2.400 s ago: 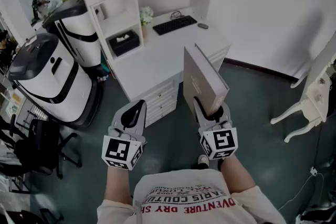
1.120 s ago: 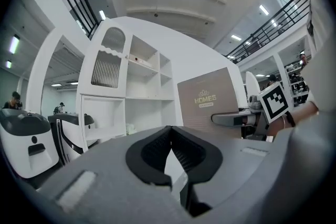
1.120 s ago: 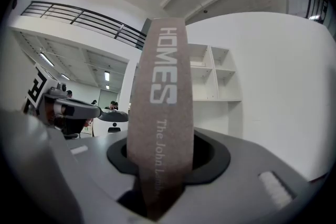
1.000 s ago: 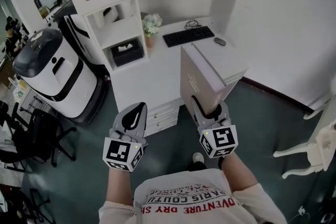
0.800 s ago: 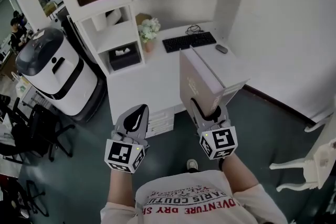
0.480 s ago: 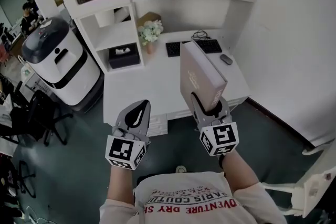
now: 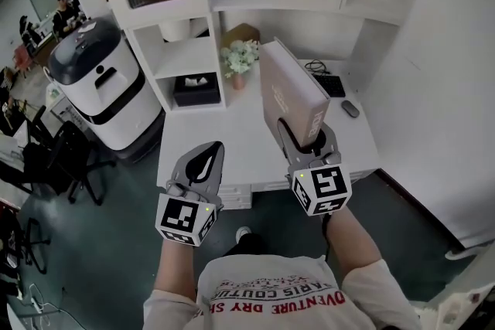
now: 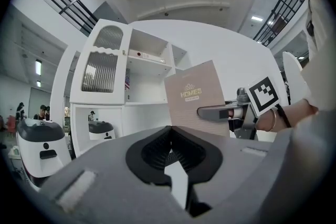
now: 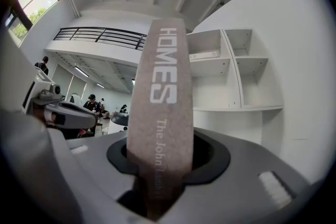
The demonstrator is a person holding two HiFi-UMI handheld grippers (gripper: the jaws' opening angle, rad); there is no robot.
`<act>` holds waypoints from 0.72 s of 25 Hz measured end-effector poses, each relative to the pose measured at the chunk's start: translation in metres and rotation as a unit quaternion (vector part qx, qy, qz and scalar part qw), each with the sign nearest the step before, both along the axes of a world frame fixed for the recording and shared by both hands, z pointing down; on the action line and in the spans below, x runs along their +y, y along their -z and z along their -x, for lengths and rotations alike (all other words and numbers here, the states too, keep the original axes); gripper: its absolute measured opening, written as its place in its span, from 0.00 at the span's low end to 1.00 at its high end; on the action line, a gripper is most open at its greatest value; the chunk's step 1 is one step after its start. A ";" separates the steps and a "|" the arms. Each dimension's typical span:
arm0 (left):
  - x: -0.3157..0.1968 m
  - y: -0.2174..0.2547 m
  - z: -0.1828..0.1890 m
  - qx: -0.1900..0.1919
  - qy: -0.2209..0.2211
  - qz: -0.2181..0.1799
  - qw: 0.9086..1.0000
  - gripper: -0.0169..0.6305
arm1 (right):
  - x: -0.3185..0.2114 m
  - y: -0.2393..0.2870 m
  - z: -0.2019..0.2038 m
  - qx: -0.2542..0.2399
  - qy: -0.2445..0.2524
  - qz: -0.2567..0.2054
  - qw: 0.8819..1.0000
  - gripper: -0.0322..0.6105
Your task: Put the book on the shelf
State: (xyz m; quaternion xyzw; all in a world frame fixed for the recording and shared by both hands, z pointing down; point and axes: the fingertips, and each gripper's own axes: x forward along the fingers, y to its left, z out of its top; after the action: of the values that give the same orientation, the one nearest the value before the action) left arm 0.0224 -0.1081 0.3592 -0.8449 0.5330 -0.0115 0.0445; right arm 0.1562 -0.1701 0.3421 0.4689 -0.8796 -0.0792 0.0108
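The book (image 7: pixel 288 93) is a thick, flat-sided hardback in matte beige, cloth-like board with white "HOMES" lettering down the spine. It stands upright before the glossy white shelf unit (image 7: pixel 278 0), its lower end clamped by the right gripper (image 7: pixel 304 137). The grey plastic left gripper (image 7: pixel 213 147), also before the shelf unit, has its jaws pressed together on nothing.

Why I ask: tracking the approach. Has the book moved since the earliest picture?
Yes. In the head view the book, in the right gripper, has gone toward the shelves: its top now reaches the keyboard, earlier well beyond it.
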 end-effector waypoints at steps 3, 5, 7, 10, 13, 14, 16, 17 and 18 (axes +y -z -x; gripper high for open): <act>-0.021 0.010 0.008 -0.003 0.005 -0.011 1.000 0.04 | -0.026 0.019 0.008 0.007 0.000 -0.013 1.000 0.32; -0.035 0.018 0.010 -0.004 0.004 -0.019 1.000 0.03 | -0.043 0.030 0.013 0.007 0.000 -0.018 1.000 0.32; -0.047 0.025 0.011 -0.009 0.001 -0.025 1.000 0.03 | -0.060 0.042 0.019 0.004 0.001 -0.021 1.000 0.32; -0.064 0.030 0.013 -0.012 -0.003 -0.030 0.999 0.04 | -0.087 0.066 0.029 -0.001 -0.001 -0.032 0.999 0.32; -0.080 0.032 0.019 -0.011 -0.006 -0.027 1.000 0.03 | -0.111 0.099 0.039 -0.002 -0.006 -0.052 0.999 0.32; -0.085 0.033 0.022 -0.012 -0.007 -0.027 1.000 0.04 | -0.119 0.109 0.043 0.000 -0.008 -0.061 0.998 0.32; -0.095 0.035 0.026 -0.014 -0.010 -0.028 0.999 0.03 | -0.135 0.129 0.052 0.009 -0.012 -0.077 0.997 0.32; -0.100 0.038 0.029 -0.015 -0.011 -0.031 0.999 0.03 | -0.143 0.137 0.055 0.015 -0.015 -0.083 0.996 0.32; -0.104 0.040 0.031 -0.016 -0.011 -0.033 0.999 0.03 | -0.151 0.146 0.059 0.019 -0.018 -0.087 0.996 0.32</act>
State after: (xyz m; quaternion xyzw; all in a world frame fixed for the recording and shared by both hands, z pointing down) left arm -0.0087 -0.2126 0.3191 -0.8487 0.5225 -0.0066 0.0810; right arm 0.0973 -0.3214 0.1964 0.4825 -0.8603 -0.1640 -0.0123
